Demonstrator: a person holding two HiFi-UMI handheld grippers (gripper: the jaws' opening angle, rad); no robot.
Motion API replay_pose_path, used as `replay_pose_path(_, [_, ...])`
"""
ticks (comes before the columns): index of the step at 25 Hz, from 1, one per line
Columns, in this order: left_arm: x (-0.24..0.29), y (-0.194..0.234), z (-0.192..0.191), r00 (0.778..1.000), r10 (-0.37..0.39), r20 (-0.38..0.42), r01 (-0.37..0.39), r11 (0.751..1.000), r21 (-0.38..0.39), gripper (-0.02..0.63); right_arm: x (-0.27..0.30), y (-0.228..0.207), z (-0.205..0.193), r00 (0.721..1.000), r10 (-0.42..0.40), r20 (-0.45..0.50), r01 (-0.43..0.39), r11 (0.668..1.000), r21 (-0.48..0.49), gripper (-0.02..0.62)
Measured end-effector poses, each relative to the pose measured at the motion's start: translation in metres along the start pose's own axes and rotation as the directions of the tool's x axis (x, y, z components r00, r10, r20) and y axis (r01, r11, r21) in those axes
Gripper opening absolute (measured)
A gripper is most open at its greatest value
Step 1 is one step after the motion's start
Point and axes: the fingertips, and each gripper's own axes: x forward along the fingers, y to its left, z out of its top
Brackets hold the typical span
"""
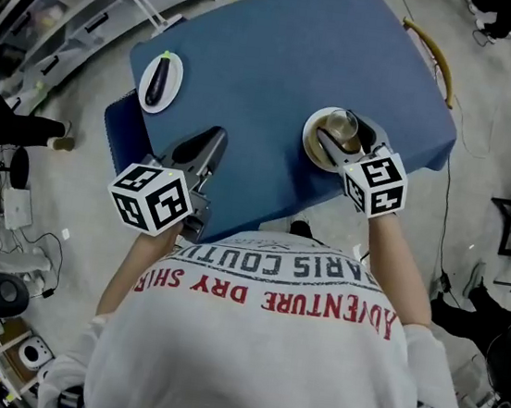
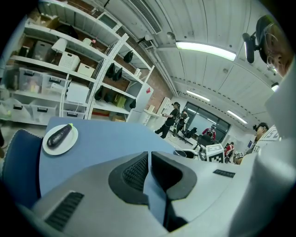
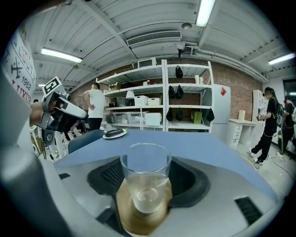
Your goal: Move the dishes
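A clear glass [image 1: 342, 126] stands upright on a tan saucer [image 1: 315, 144] near the front right edge of the blue table [image 1: 285, 53]. My right gripper [image 1: 344, 137] is shut on the glass [image 3: 145, 178], one pad on each side, with the saucer [image 3: 127, 217] beneath it. A white plate [image 1: 173, 71] bearing a dark eggplant [image 1: 156, 80] lies at the table's far left. My left gripper [image 1: 207, 143] hovers over the front left of the table, shut and holding nothing. In the left gripper view its jaws [image 2: 149, 159] nearly touch, and the eggplant [image 2: 60, 135] lies ahead to the left.
A blue chair [image 1: 119, 125] stands at the table's left edge. A curved wooden chair back [image 1: 434, 54] is beyond the right corner. Storage shelves [image 3: 162, 106] line the far wall, and several people stand beyond the table.
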Motion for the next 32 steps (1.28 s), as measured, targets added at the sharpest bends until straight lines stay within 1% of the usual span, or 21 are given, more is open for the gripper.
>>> replay_pose_path(5, [-0.007,0.003,0.002,1.0,-0.008,0.014,0.008,1.0,-0.008,0.044,-0.005,0.005,0.007,1.0,-0.011,0.008,0.011,1.0,-0.001,0.288])
replay_pose_path(16, [-0.03,0.013,0.0,0.998,-0.017,0.053,0.019,1.0,-0.022,0.044,-0.018,0.023,0.042,0.999,-0.032,0.041,0.033,0.999,-0.028,0.288])
replay_pose_path(24, [-0.049,0.024,-0.001,0.997,-0.017,0.076,0.02,0.999,-0.035,0.044,-0.007,0.052,0.064,0.999,0.007,0.053,-0.003,0.998,-0.064,0.288])
replay_pose_path(32, [-0.07,0.043,-0.004,0.997,0.009,0.078,-0.005,0.999,-0.049,0.044,0.021,0.082,0.07,0.998,0.056,0.037,-0.053,0.996,-0.078,0.288])
